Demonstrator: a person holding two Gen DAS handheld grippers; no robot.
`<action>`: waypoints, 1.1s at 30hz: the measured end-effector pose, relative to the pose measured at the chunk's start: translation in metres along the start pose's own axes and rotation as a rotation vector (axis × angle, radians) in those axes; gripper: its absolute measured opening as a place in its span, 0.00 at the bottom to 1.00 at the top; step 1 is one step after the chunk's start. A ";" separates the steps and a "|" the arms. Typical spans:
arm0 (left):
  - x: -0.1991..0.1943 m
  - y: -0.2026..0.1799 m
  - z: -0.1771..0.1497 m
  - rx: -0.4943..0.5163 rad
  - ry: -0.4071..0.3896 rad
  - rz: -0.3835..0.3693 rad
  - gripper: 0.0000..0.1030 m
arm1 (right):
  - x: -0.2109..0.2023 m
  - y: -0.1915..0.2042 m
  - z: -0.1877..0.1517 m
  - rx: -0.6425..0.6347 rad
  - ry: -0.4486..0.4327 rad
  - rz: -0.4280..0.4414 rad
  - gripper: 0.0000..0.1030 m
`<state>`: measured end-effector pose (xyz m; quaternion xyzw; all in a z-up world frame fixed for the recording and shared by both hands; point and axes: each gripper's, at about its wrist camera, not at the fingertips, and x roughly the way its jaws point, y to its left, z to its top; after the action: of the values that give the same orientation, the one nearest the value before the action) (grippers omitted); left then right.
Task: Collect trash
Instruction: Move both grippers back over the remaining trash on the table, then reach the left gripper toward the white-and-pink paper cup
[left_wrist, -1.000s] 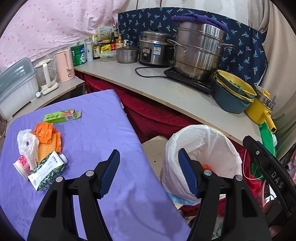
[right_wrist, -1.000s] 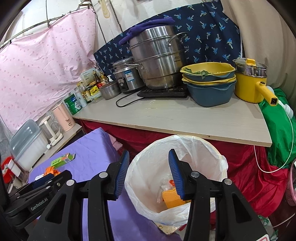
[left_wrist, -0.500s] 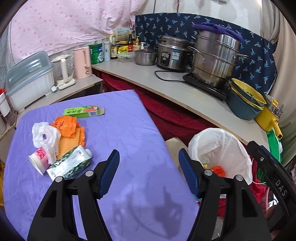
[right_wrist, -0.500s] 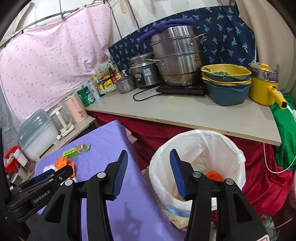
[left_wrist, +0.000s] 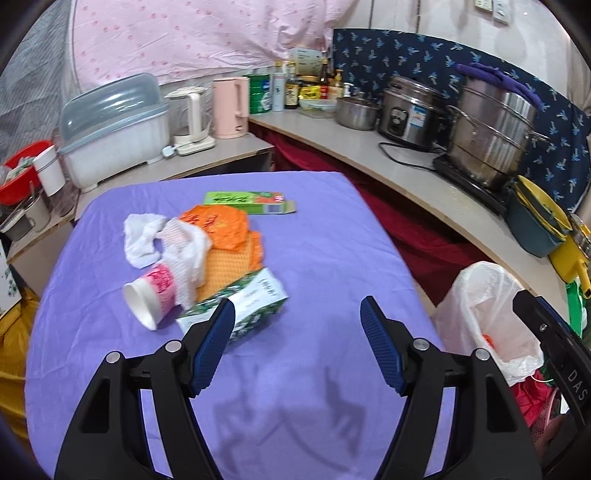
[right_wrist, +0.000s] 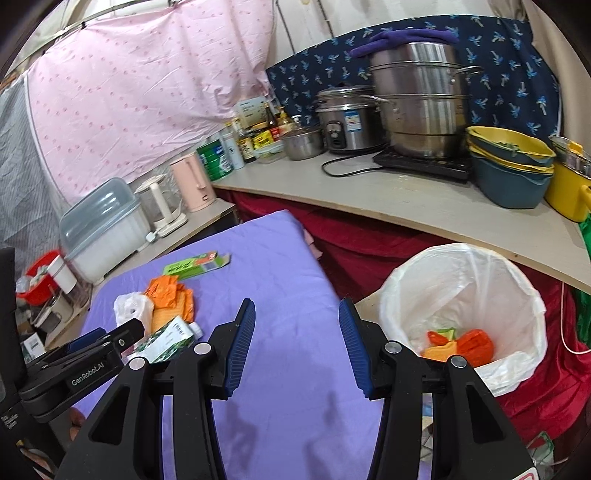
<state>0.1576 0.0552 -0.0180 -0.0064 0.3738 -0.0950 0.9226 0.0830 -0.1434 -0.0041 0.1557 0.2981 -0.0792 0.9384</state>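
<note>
Trash (left_wrist: 207, 258) — counted in two lots, one binned, one left on the table.

Binned: orange wrappers (right_wrist: 465, 343) and a scrap of green, lying at the bottom of the white-lined bin (right_wrist: 517, 295), off the right edge of the purple tablecloth (left_wrist: 314, 258) and below the counter (right_wrist: 424, 206). Few pieces only; bin otherwise mostly liner.

Left on the table, clustered at the left half of the cloth:
- green flat carton (left_wrist: 247, 201), farthest back, lying apart from the heap, one end flap open;
- orange wrappers (left_wrist: 221, 229) stacked and overlapping, touching the white bag;
- crumpled white plastic bag (left_wrist: 166, 236), draped over the cup;
- paper cup (left_wrist: 149, 295) with pink print, on its side, mouth toward the camera;
- green-and-white drink carton (left_wrist: 255, 299), on its side, nearest the grippers, partly hidden behind the left finger in the left view.

Left gripper (left_wrist: 297, 321) — fingers spread wide, nothing between them, poised above the cloth just beside the drink carton. Right gripper (right_wrist: 297, 321) — fingers likewise parted and empty, over the table edge between heap and bin.

Judged: early-to-middle stage — a small part collected, five items or so outstanding. Drink carton judged likeliest next pick for the left gripper, being closest. Bag and cup judged awkward, tangled together and apt to come up as one.
</note>
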 end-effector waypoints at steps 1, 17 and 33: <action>0.000 0.006 -0.001 -0.004 0.000 0.011 0.65 | 0.001 0.005 -0.001 -0.005 0.005 0.006 0.45; 0.014 0.118 -0.020 -0.069 0.018 0.155 0.78 | 0.041 0.095 -0.044 -0.094 0.123 0.101 0.50; 0.064 0.159 -0.014 0.080 0.035 0.110 0.85 | 0.080 0.142 -0.067 -0.129 0.206 0.112 0.50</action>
<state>0.2198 0.2005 -0.0852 0.0530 0.3856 -0.0590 0.9193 0.1464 0.0086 -0.0682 0.1188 0.3883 0.0091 0.9138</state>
